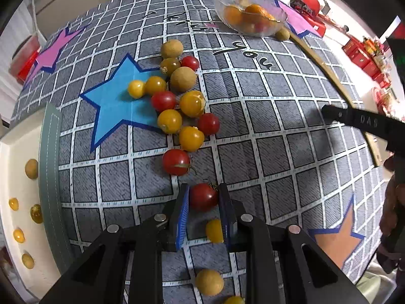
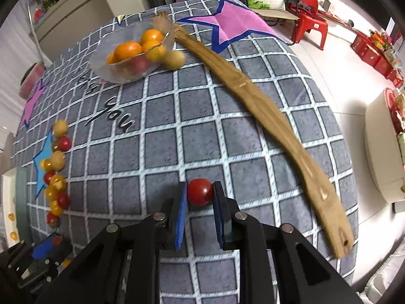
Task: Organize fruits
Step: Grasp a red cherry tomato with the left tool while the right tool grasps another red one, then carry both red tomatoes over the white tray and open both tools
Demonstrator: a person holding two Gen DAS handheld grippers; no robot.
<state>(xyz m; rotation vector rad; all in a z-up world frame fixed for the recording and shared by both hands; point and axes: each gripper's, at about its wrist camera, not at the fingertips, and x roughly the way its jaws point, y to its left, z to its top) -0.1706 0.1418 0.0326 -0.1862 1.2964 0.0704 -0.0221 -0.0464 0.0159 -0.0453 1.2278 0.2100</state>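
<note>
On the checked tablecloth (image 1: 278, 116), well apart from the glass bowl (image 1: 250, 15) of oranges, the left gripper (image 1: 203, 197) and right gripper (image 2: 200, 192) each pinch a red cherry tomato (image 1: 203, 197) (image 2: 199, 192) across its middle, likely light, slick and easily squashed.

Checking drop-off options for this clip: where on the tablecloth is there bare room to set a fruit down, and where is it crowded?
Free: the wide grid stretch between the fruit cluster and the wooden stick, below the glass bowl. Crowded: around the blue star, and by the left gripper, which grips a red tomato with loose fruits nearby. The right gripper holds another tomato.
</note>
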